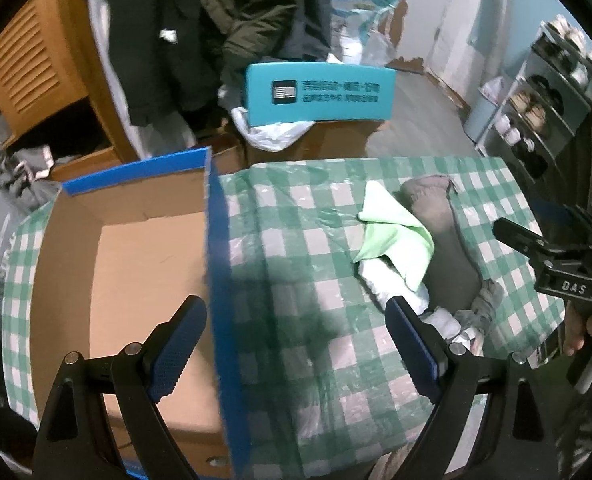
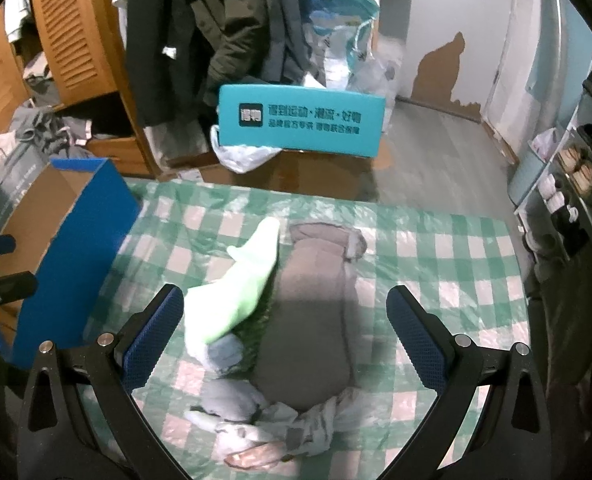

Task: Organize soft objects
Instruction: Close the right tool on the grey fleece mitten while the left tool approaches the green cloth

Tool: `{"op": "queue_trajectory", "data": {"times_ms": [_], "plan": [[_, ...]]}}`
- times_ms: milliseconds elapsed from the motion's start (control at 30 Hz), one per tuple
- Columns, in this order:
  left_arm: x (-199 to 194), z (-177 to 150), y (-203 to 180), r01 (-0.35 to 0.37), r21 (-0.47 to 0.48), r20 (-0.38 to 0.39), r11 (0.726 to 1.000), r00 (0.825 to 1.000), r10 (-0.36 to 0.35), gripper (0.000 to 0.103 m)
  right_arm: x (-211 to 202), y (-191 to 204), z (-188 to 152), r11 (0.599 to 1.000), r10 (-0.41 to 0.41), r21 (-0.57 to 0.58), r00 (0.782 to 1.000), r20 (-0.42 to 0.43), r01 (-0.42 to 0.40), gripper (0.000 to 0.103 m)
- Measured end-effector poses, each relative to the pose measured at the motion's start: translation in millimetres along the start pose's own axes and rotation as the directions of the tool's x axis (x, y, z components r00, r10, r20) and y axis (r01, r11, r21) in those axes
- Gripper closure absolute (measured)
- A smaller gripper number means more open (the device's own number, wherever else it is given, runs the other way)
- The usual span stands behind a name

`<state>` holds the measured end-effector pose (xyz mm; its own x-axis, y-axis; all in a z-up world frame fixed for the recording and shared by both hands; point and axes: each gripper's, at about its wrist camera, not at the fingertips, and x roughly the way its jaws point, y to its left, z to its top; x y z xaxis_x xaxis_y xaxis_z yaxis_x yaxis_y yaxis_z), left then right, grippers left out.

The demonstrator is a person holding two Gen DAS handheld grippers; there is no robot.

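Soft items, on bench w/ green-white check cover:
- Grey-brown garment (image 2: pixel 312 320): long, laid flat lengthwise, crumpled at both ends.
- Light green cloth (image 2: pixel 240 284): folded, just beside garment's left edge, overlapping white piece (image 1: pixel 392 280).
- Grey-white socks/small pieces (image 2: pixel 232 400): bunched at near end; blurred.
- Cardboard box (image 1: pixel 136 264), blue outer walls: open, empty, left of pile.
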<state>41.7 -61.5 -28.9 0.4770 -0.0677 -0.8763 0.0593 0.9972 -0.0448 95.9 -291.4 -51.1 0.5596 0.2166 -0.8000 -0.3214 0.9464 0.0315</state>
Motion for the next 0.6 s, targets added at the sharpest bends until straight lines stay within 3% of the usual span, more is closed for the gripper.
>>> {"op": "queue_trajectory", "data": {"times_ms": [267,600], "plan": [[28,13,-27,0.033,0.063,-0.07,0.997,0.997,-0.029,0.011,21,-17,1,1.0,-0.019,0.005,0.997,-0.07,0.02,0.003],[68,29,-42,0.057,0.07,-0.11,0.996,0.993,-0.049,0.011,51,-36,1,0.999,-0.012,0.035,0.988,-0.152,0.017,0.003]]}}
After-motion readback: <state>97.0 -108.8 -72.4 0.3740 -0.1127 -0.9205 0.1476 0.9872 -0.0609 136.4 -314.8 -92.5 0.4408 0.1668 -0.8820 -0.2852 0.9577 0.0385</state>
